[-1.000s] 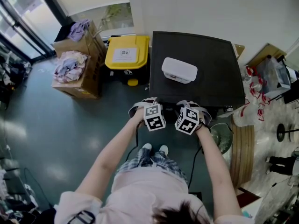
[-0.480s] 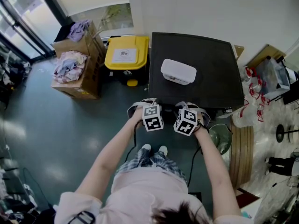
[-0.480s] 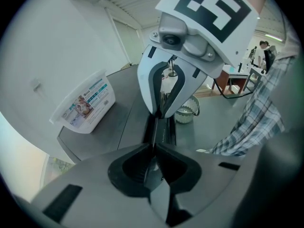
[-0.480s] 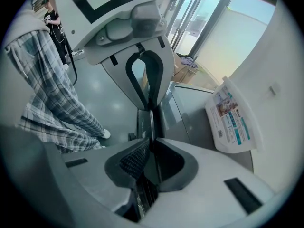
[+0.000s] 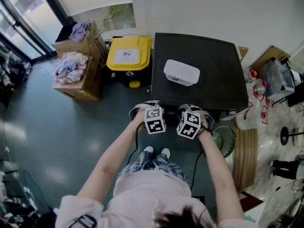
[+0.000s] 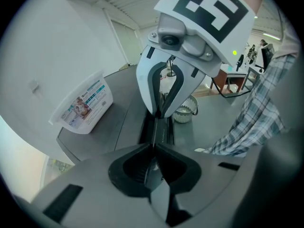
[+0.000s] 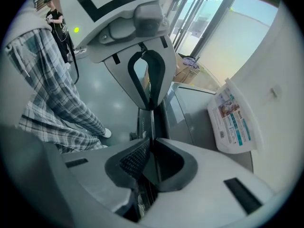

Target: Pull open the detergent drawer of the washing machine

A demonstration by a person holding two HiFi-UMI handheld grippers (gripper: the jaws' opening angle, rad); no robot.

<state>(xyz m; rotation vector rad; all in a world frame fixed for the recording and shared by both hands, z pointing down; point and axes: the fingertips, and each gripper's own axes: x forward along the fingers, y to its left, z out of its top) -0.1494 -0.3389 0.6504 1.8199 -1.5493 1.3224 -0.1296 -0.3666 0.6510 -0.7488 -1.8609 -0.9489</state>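
The washing machine (image 5: 199, 70) has a flat dark top and stands against the wall, with a white detergent box (image 5: 181, 71) on it. My left gripper (image 5: 156, 115) and right gripper (image 5: 189, 120) hang side by side over the machine's front edge, both pointing steeply down. In the left gripper view my own jaws (image 6: 154, 145) are shut tip to tip with nothing seen between them. The right gripper's own jaws (image 7: 151, 148) look the same. A dark front strip (image 6: 161, 127) of the machine lies just below the tips. I cannot make out the drawer face itself.
A yellow-lidded bin (image 5: 128, 53) stands left of the machine. Beyond it are cardboard boxes (image 5: 78, 75) heaped with clothes. A small round fan (image 5: 224, 139) and a wooden board (image 5: 247, 156) sit to the right. The person's feet (image 5: 156, 151) are close in front of the machine.
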